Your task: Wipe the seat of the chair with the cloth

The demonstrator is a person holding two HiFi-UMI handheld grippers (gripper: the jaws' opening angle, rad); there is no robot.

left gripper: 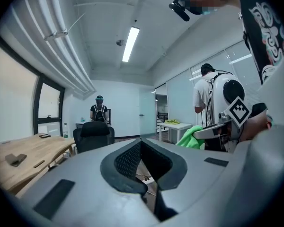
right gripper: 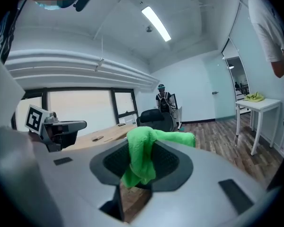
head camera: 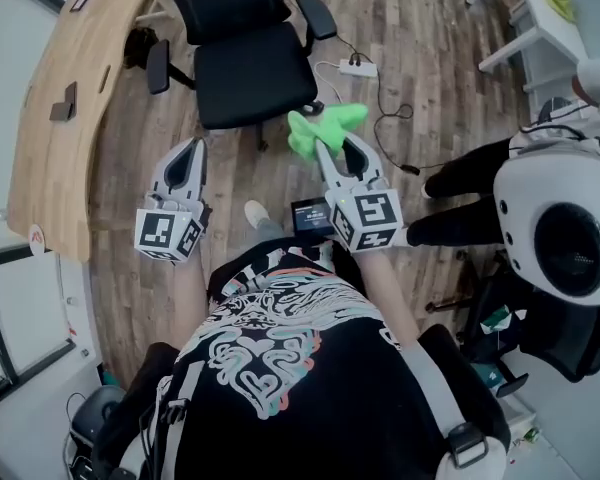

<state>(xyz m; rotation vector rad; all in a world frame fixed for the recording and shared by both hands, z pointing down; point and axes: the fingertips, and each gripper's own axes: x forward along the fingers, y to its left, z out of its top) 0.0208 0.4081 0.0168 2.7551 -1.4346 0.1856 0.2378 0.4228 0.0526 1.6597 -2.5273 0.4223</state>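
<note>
The black office chair [head camera: 250, 73] stands ahead of me on the wood floor, its seat bare. In the head view my right gripper [head camera: 332, 151] is shut on a bright green cloth [head camera: 320, 126], held in the air just right of the seat's front corner. The right gripper view shows the cloth [right gripper: 141, 161] bunched and draped between the jaws of that gripper [right gripper: 142, 145], with the chair [right gripper: 154, 119] further off. My left gripper [head camera: 194, 151] hovers left of the seat's front edge, shut on nothing. In the left gripper view, that gripper [left gripper: 141, 143] points towards the chair [left gripper: 93, 134]; the cloth [left gripper: 191, 137] shows at the right.
A curved wooden desk [head camera: 70, 98] with small dark items lies to the left of the chair. A white power strip [head camera: 358, 67] and cables trail on the floor behind it. Another person [head camera: 470, 183] stands close on my right, and a white table [head camera: 540, 18] is at the far right.
</note>
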